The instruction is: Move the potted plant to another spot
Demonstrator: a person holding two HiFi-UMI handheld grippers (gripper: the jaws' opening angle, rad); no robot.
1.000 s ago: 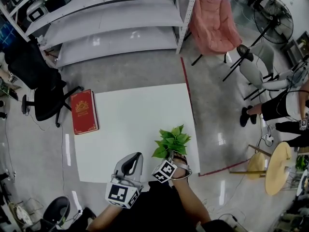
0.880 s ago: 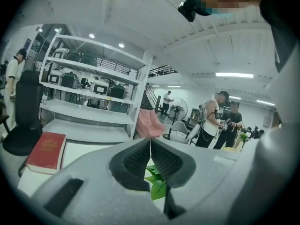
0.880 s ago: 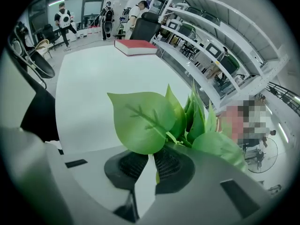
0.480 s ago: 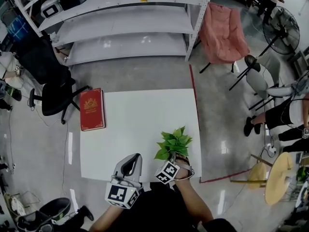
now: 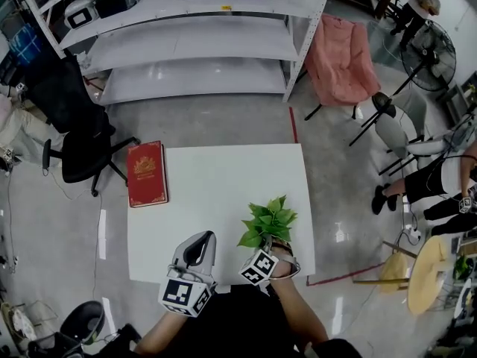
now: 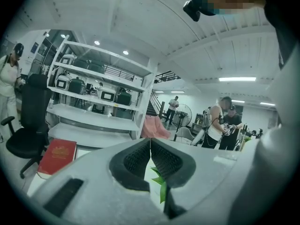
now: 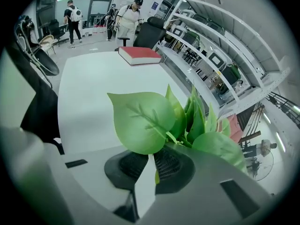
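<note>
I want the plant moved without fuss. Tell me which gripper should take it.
Right. The right gripper sits directly at the potted plant, leaves rising just above its jaws; whether they already clamp it is unclear. The left gripper is shut, empty, and off to the plant's side.

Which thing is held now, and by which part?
The right gripper holds the potted plant, apparently by a stem under its leaves; the left gripper holds nothing.

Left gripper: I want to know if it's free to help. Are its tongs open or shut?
Shut and empty: the left gripper shows its tongs pressed together in its own view, nothing between them.
</note>
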